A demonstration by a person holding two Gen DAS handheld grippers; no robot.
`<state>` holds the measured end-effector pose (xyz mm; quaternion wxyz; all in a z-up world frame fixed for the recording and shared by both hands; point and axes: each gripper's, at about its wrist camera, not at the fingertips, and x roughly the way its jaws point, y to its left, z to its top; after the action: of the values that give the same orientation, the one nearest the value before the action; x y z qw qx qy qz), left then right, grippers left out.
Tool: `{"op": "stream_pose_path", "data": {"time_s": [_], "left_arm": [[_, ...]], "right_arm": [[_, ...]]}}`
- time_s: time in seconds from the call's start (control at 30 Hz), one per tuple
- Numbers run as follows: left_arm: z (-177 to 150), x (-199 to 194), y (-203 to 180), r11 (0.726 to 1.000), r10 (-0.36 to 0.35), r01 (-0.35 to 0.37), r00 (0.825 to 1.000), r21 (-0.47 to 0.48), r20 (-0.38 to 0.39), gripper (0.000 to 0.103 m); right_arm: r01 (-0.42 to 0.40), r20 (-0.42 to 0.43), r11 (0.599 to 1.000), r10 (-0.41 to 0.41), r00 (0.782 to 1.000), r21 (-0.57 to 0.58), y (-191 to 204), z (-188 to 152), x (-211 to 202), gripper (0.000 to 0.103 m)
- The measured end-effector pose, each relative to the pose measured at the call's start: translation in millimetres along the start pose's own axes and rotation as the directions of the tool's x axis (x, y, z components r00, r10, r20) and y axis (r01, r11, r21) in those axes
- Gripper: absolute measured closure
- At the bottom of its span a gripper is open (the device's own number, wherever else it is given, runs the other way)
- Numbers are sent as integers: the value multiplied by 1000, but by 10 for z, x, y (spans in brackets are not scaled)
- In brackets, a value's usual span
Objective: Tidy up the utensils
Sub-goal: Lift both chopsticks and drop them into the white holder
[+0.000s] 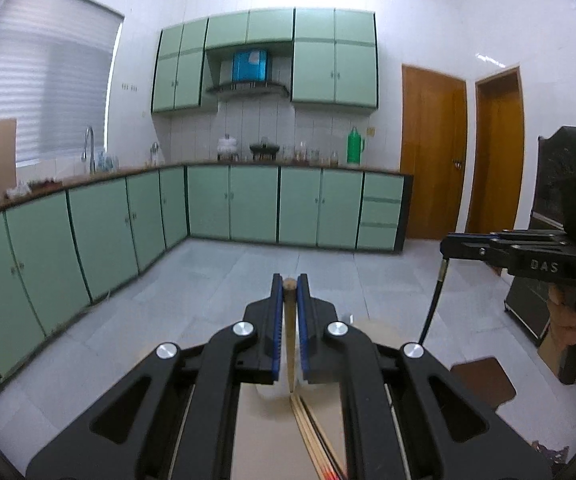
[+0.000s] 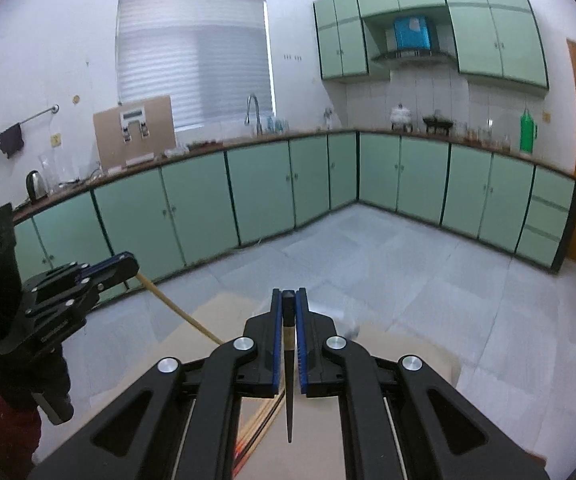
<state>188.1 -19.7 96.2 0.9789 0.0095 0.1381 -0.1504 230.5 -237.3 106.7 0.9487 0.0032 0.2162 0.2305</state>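
My left gripper [image 1: 290, 282] is shut on a light wooden chopstick [image 1: 289, 320], which points down toward me between the blue pads. In the right wrist view the left gripper [image 2: 121, 264] shows at the left with that chopstick [image 2: 175, 310] slanting down from it. My right gripper [image 2: 288, 296] is shut on a black chopstick [image 2: 288, 380] with a pale band, its tip pointing down. In the left wrist view the right gripper [image 1: 448, 246] shows at the right with the black chopstick [image 1: 432, 304] hanging from it. Several loose chopsticks [image 1: 314, 436] lie on the beige table [image 1: 263, 440] below.
A white round container [image 1: 376, 330] sits partly hidden behind the left gripper. A brown cardboard piece [image 1: 484, 380] lies to the right. Green kitchen cabinets [image 1: 227, 200] and a counter run along the far walls, with tiled floor between. Wooden doors [image 1: 432, 152] stand at the right.
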Motion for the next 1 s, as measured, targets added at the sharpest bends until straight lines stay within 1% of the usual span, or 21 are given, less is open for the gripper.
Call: {"op": "stream_pose_path", "data": {"time_s": [0.07, 0.13, 0.23, 0.33, 0.47, 0.6, 0.73, 0.77, 0.8, 0.87, 0.9, 0.93, 1.0], "left_arm": [[159, 61, -23, 1000, 7, -8, 999, 16, 32, 97], [263, 139, -67, 1000, 4, -6, 999, 29, 45, 97], [370, 342, -129, 999, 5, -7, 999, 53, 43, 97], [384, 540, -148, 998, 5, -7, 1000, 65, 29, 97], [296, 813, -113, 999, -2, 2, 1000, 53, -2, 97], [119, 1102, -63, 999, 2, 0, 999, 40, -48, 97], [-14, 1357, -16, 999, 8, -4, 994, 37, -110, 96], [-48, 1410, -15, 999, 11, -6, 992, 40, -125, 96], [-64, 1423, 7, 999, 15, -10, 991, 41, -131, 95], [-76, 1443, 37, 999, 21, -15, 990, 39, -142, 91], [-87, 1423, 57, 999, 23, -18, 990, 36, -141, 84], [-92, 1397, 78, 999, 27, -23, 990, 33, -136, 79], [-100, 1321, 103, 999, 32, -29, 991, 26, -129, 74]], "right_arm": [[0, 33, 1000, 0, 999, -1, -34, 207, 33, 97], [1, 60, 1000, -2, 998, 3, -74, 369, 87, 97], [18, 103, 1000, -19, 994, 12, -138, 597, 212, 97], [52, 127, 998, -54, 990, 18, -194, 689, 370, 97], [83, 112, 996, -87, 990, 34, -302, 666, 727, 97], [94, 76, 993, -99, 992, 66, -435, 529, 1074, 97], [87, -3, 993, -87, 996, 81, -506, 338, 1356, 96], [83, -16, 993, -82, 997, 79, -498, 301, 1390, 93], [87, -25, 994, -85, 996, 73, -497, 258, 1409, 85], [96, -24, 993, -94, 995, 65, -505, 218, 1375, 75], [100, -17, 993, -99, 995, 66, -512, 194, 1332, 71], [102, -13, 992, -101, 995, 72, -527, 184, 1289, 70], [106, -4, 991, -106, 994, 86, -551, 161, 1200, 60]]}}
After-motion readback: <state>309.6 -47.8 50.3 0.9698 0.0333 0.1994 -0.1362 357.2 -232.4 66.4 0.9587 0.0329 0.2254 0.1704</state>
